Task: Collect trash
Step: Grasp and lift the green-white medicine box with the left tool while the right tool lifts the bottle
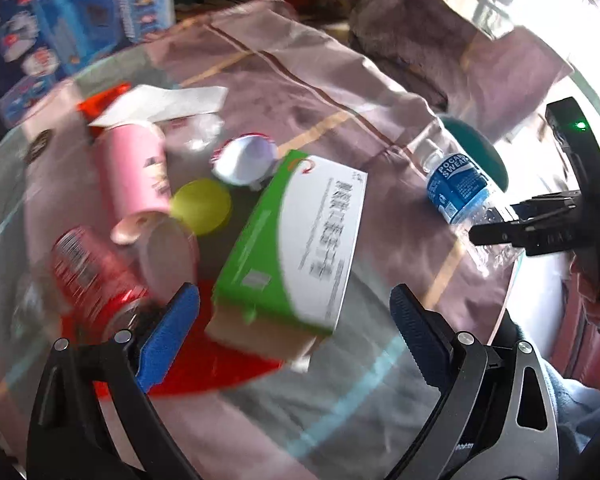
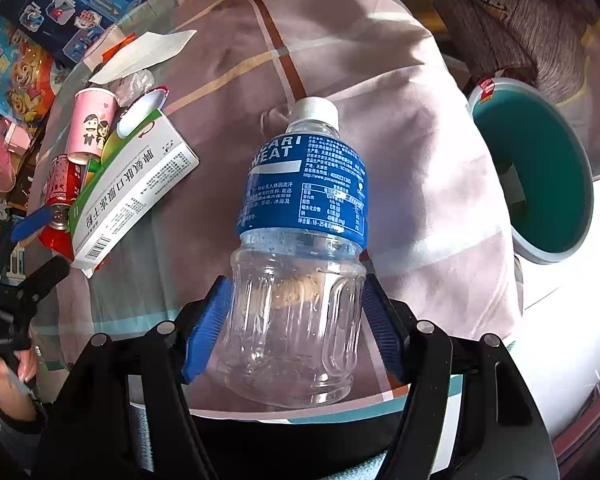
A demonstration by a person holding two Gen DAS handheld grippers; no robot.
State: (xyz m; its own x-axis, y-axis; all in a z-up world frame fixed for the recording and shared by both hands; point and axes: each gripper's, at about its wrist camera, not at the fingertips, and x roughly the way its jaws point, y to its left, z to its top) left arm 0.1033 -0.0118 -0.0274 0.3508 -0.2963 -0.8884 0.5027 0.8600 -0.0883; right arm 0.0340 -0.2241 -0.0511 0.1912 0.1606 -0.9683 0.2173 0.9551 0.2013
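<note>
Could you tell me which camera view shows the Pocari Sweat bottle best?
The right wrist view: the bottle fills the centre, sharp, between the right gripper's blue pads. The left wrist view shows it small and partly hidden.

The left gripper [image 1: 296, 312] pointed steeply down with its blue pads [image 1: 168, 336] spread wide and gripping nothing. The right gripper [image 2: 296, 320] pointed down, both pads pressing a bottle [image 2: 300, 240].

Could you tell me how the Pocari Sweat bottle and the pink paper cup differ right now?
The Pocari Sweat bottle is clear plastic, capped, and clamped in the right gripper; the pink paper cup is opaque, open-mouthed, and lies untouched among the litter. Both look empty.
</note>
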